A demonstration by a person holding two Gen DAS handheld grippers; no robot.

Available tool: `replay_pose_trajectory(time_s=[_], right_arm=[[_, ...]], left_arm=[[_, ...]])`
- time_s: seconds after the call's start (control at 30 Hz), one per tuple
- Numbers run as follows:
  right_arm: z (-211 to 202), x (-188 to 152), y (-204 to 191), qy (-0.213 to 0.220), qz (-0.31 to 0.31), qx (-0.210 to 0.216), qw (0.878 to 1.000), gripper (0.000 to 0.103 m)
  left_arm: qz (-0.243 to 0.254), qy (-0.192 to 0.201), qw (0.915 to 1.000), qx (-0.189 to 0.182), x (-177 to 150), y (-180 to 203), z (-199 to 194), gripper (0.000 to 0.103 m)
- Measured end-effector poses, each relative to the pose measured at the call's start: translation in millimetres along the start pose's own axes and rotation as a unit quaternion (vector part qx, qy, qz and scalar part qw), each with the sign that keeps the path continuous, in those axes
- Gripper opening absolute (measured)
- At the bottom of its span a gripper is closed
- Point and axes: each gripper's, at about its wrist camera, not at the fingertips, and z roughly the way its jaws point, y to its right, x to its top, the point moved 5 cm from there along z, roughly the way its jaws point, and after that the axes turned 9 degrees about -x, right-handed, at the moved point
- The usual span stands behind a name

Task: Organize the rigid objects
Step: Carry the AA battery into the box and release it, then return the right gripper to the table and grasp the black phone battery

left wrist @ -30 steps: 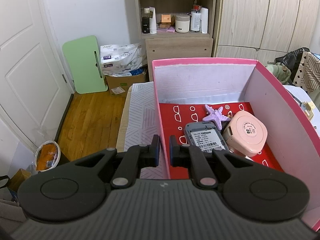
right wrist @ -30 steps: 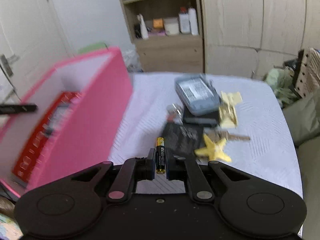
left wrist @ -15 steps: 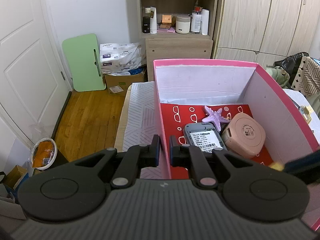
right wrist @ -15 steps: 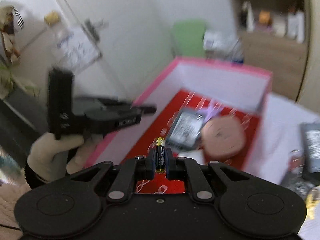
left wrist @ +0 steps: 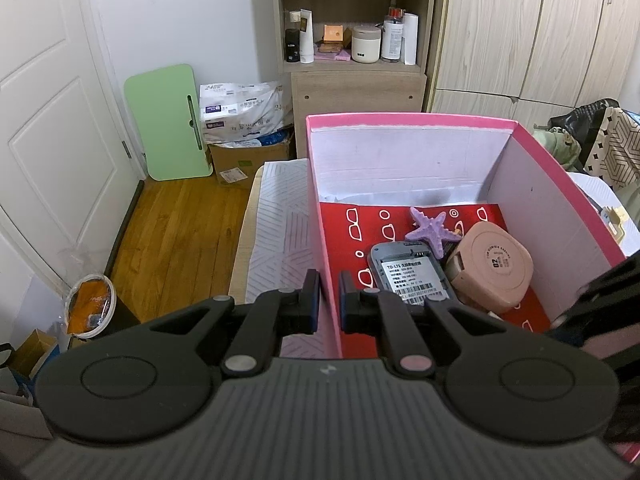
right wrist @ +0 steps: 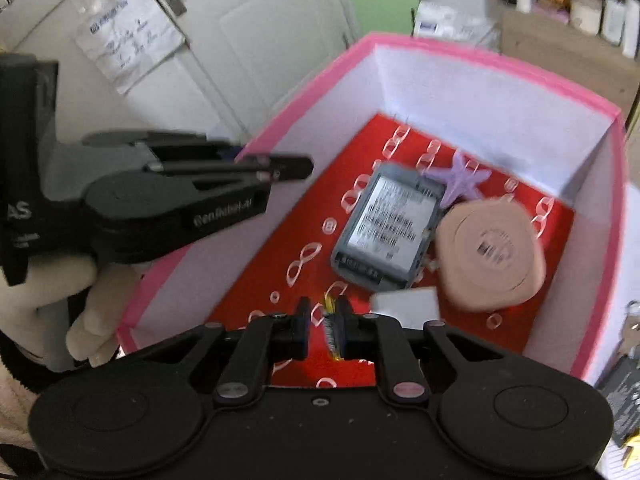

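The pink box [left wrist: 400,120] stands on the bed, and my left gripper [left wrist: 325,300] is shut on its left wall. On its red floor lie a purple starfish [left wrist: 430,226], a grey device [left wrist: 412,276] and a pink rounded case [left wrist: 496,268]. In the right wrist view my right gripper [right wrist: 323,328] hangs over the box [right wrist: 480,52] near its front. Its jaws are opening. A black and gold battery [right wrist: 333,328] sits blurred between them, with a gap on its left side. A white block [right wrist: 404,306] lies beside the device [right wrist: 384,228].
A gloved hand [right wrist: 48,292] holds the left gripper [right wrist: 288,168] at the box's left rim. A white patterned cover [left wrist: 276,220] lies left of the box, then wood floor [left wrist: 180,232]. Dark items [right wrist: 624,396] lie on the bed to the right. A shelf unit [left wrist: 356,80] stands behind.
My right gripper has swung from over the bed's loose items to above the box. Its jaws have parted and the battery has slipped lower between them. The left gripper has not moved.
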Motion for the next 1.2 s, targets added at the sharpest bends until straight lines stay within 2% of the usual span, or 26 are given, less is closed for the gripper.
replay_pose_trajectory(time_s=[0.13,0.27,0.33,0.47,0.6,0.8,0.97,1.13,1.2], right_arm=[[-47,-4,16,0.061,0.04,0.012,0.997,0.021],[-93,-23,44,0.122,0.08,-0.024,0.989,0.025],[-111,-38,63,0.136,0.11,-0.046,0.984,0.026],[-122,-69,104,0.136,0.173,-0.09,0.971,0.027],[-120,-102,137,0.124,0.223,-0.14,0.957,0.033],[-95,-129,156,0.129,0.273,-0.175,0.937,0.043],[-69,-133,157,0.127,0.261,-0.183,0.939,0.047],[-49,-120,160,0.137,0.252,-0.201,0.937,0.061],[-42,-113,163,0.137,0.254,-0.21,0.934,0.062]], left_arm=[[-0.002,0.0,1.0,-0.001,0,0,0,0.009],[-0.003,0.0,1.0,-0.002,0,0,0,0.009],[-0.003,0.001,1.0,-0.002,0,-1,0,0.009],[-0.003,0.0,1.0,-0.002,0,-1,0,0.009],[-0.003,0.0,1.0,-0.002,0,-1,0,0.009],[-0.003,-0.001,1.0,-0.002,-1,-1,0,0.009],[-0.002,-0.003,1.0,-0.001,-2,-2,1,0.009],[-0.004,-0.002,1.0,-0.002,-2,-2,1,0.009],[-0.007,-0.001,1.0,-0.004,-2,-2,1,0.009]])
